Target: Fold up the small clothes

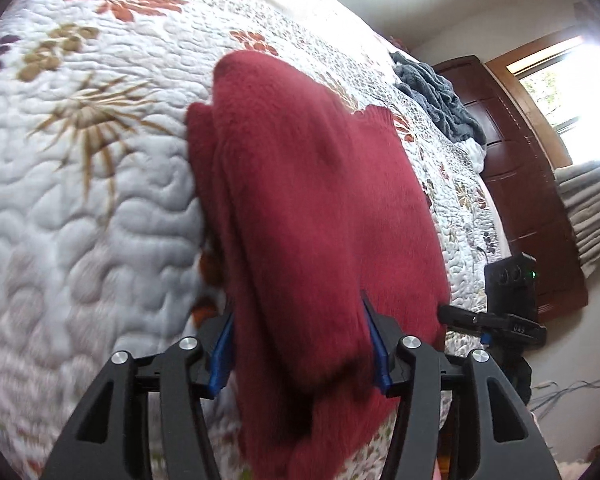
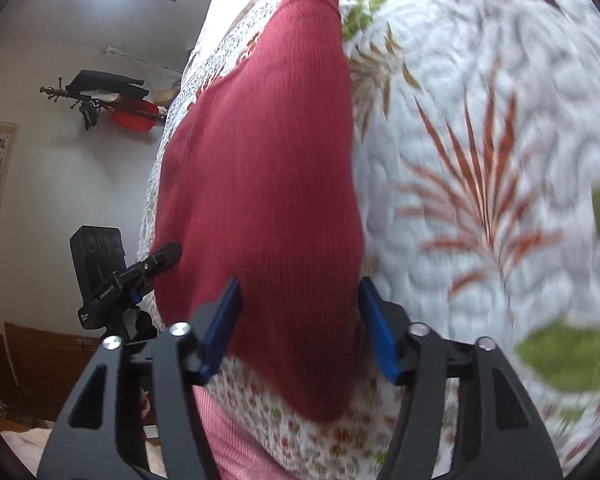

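A dark red knit sweater lies folded into a long narrow shape on a white floral quilt. My left gripper is open, its blue pads wide apart on either side of the sweater's thick near end. In the right wrist view the same sweater stretches away to its ribbed hem, with my right gripper open and straddling its near end. Each view shows the other gripper at the sweater's edge: the right gripper and the left gripper.
A grey blanket is bunched at the far side of the bed by a dark wooden headboard. The quilt extends right. A pink ribbed cloth lies under my right gripper. Coat hooks hang on the wall.
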